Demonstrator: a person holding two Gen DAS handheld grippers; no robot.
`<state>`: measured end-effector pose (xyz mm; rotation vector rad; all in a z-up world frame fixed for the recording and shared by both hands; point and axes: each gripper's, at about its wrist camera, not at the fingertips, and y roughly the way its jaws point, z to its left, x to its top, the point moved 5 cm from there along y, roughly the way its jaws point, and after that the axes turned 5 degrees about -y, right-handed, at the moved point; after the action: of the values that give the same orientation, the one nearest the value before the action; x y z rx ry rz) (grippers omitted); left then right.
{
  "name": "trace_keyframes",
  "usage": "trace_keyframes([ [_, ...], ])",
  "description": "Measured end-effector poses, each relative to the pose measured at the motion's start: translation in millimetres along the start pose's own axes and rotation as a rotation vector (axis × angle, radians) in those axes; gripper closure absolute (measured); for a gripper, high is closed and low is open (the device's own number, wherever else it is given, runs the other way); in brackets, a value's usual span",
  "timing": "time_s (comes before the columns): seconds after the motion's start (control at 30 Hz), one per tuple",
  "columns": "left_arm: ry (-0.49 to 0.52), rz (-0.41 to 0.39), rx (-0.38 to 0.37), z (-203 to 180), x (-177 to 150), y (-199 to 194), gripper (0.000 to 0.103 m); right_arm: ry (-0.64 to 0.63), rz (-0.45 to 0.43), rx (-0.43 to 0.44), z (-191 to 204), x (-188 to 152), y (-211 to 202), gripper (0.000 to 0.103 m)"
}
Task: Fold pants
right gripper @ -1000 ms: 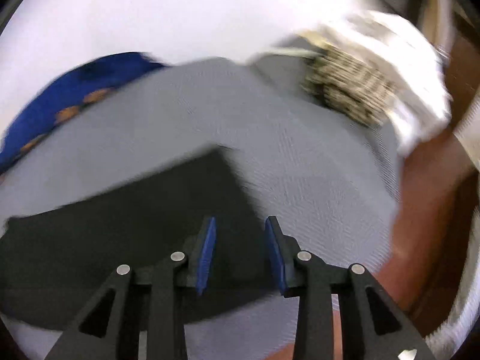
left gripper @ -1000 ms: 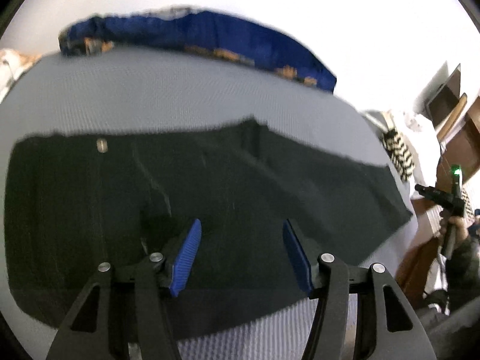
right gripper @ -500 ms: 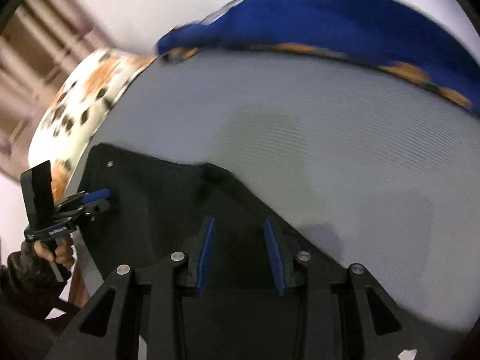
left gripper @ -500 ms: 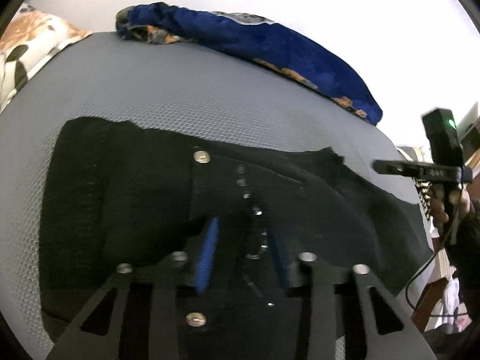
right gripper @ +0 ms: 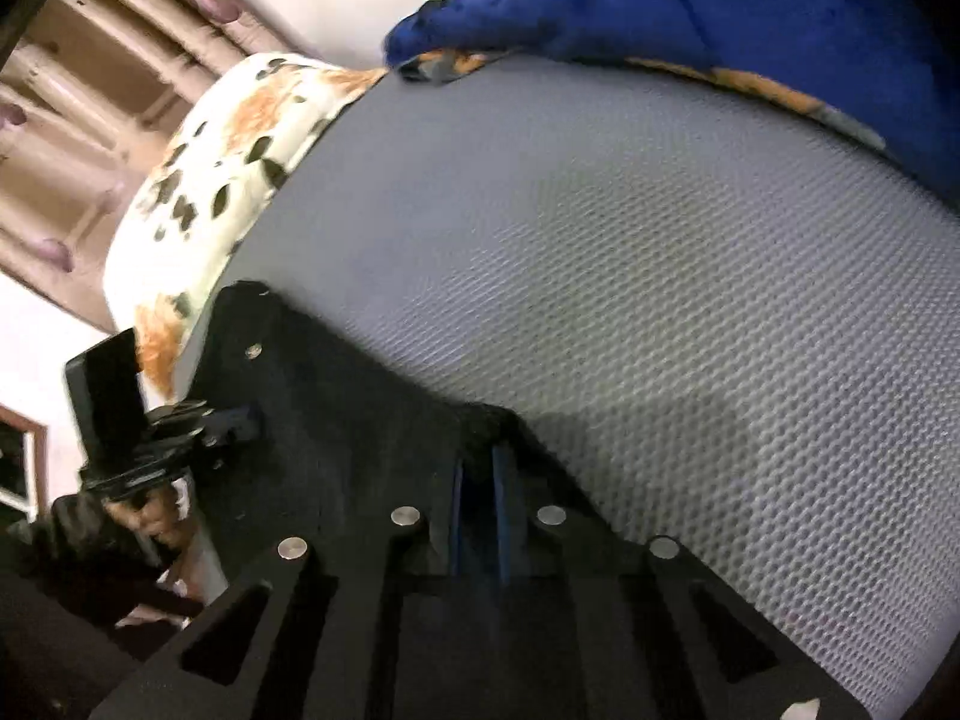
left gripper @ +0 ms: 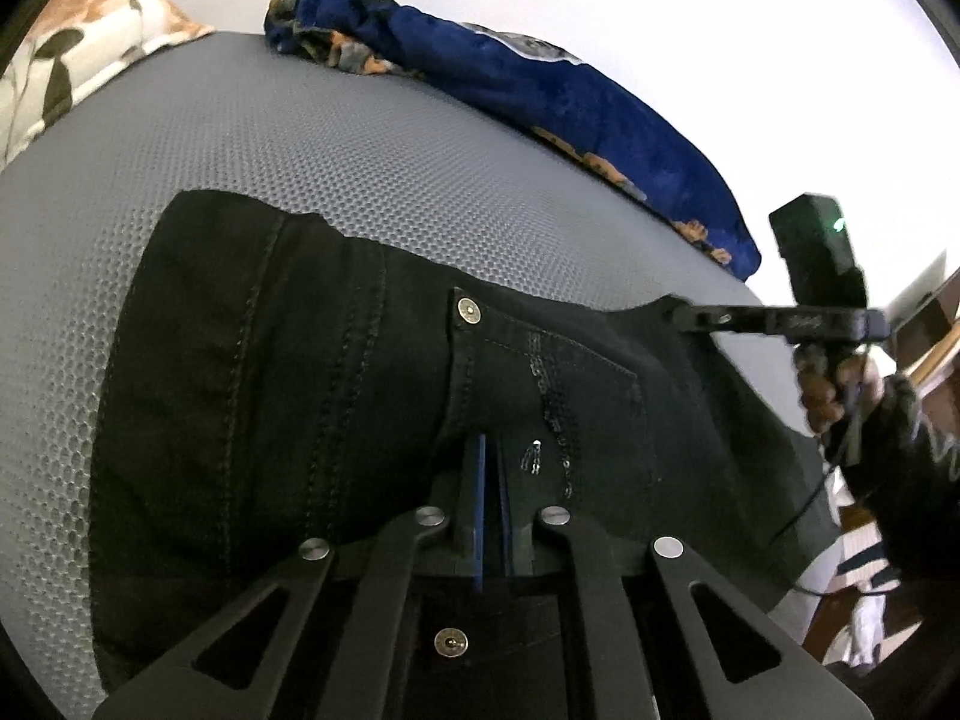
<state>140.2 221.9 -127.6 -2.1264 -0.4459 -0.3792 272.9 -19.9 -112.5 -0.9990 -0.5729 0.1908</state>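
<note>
Black pants (left gripper: 270,390) lie flat on a grey mesh bed surface (left gripper: 300,138), with the waistband and rivets near me. My left gripper (left gripper: 492,462) is closing to shut, its blue pads pinching a fold of fabric beside the front pocket. In the right wrist view my right gripper (right gripper: 480,456) is also closing to shut, pinching the pants (right gripper: 336,420) at a raised point on their far edge. That right gripper (left gripper: 678,312) shows at the right of the left wrist view, on the same point. The left gripper (right gripper: 246,417) shows at the left of the right wrist view.
A blue blanket (left gripper: 540,90) with orange patches is bunched along the bed's far side. A white pillow (left gripper: 78,60) with orange and black spots lies at the far left. A person's hand (left gripper: 834,378) holds the right gripper. Bare grey mesh (right gripper: 660,300) stretches beyond the pants.
Both grippers went from open to shut on the pants. The left one moved in low over the waistband. The right one swung from the leg end across to the far edge.
</note>
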Motion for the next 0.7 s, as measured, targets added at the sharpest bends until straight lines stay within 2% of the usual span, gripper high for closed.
trace_keyframes([
  [0.07,0.006,-0.002,0.003,-0.1,0.7,1.0,0.096,0.007,-0.003,-0.06,-4.1,-2.2,14.5,0.097],
  [0.13,0.021,-0.005,0.016,-1.6,0.1,0.7,0.096,0.016,-0.032,-0.063,-7.9,-0.3,15.8,0.096],
  [0.2,0.028,-0.003,0.033,-4.1,0.4,0.1,0.096,0.027,-0.052,-0.076,-8.6,-0.7,13.2,0.09],
  [0.23,0.031,0.003,0.054,-7.2,1.3,-0.6,0.096,0.039,-0.061,-0.093,-6.3,-2.2,11.1,0.082],
  [0.27,0.033,0.004,0.068,-10.4,3.1,-1.6,0.096,0.053,-0.078,-0.124,-7.6,-4.2,4.0,0.068],
  [0.3,0.046,0.001,0.084,-17.0,4.7,-3.6,0.095,0.069,-0.11,-0.176,-5.8,-6.7,-5.5,0.065],
  [0.4,0.17,-0.033,0.123,-53.1,10.3,-10.0,0.095,0.059,-0.188,-0.28,4.7,-23.0,-41.3,0.066],
  [0.5,0.252,-0.02,0.071,-93.4,17.1,-1.3,0.093,0.089,-0.219,-0.366,4.9,-57.2,-76.4,0.065],
  [0.63,0.37,0.057,-0.02,-151.1,11.3,38.5,0.088,0.145,-0.208,-0.501,-13.7,-114.7,-112.9,0.065],
  [0.7,0.414,0.087,-0.051,-173.6,7.7,56.3,0.088,0.193,-0.202,-0.534,-24.8,-138.0,-122.8,0.064],
])
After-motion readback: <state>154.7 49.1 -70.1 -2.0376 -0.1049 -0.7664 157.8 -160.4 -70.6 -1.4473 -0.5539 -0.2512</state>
